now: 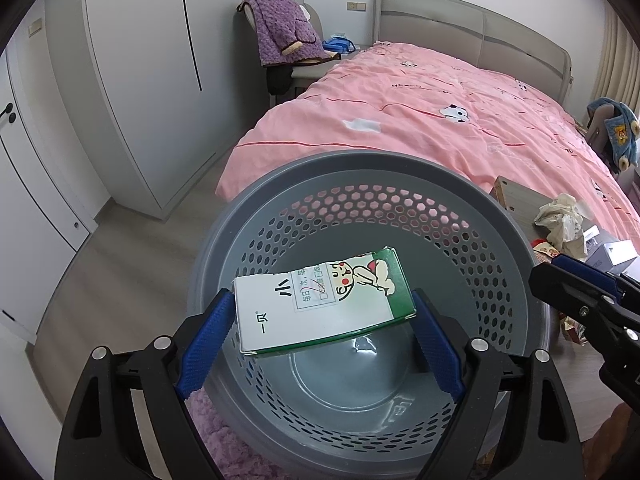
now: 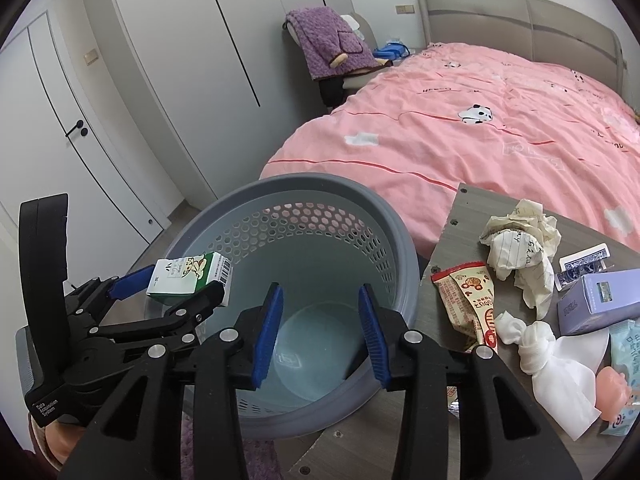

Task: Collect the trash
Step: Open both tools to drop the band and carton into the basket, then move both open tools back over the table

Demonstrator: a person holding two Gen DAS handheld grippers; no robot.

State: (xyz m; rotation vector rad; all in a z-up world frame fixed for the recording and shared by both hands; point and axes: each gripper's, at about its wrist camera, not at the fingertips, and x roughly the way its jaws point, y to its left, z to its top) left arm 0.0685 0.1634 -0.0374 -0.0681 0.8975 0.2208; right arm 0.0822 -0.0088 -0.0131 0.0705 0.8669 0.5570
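My left gripper is shut on a white and green carton and holds it over the open grey perforated basket. The right wrist view shows the same carton in the left gripper above the basket's left rim. My right gripper is open and empty, above the basket's near side. Trash lies on the grey table to the right: crumpled paper, a red snack wrapper, a white knotted bag.
A pink-covered bed stands behind the basket and table. A purple box and a card pack lie on the table. White wardrobes line the left. A chair with a purple blanket stands beside the bed.
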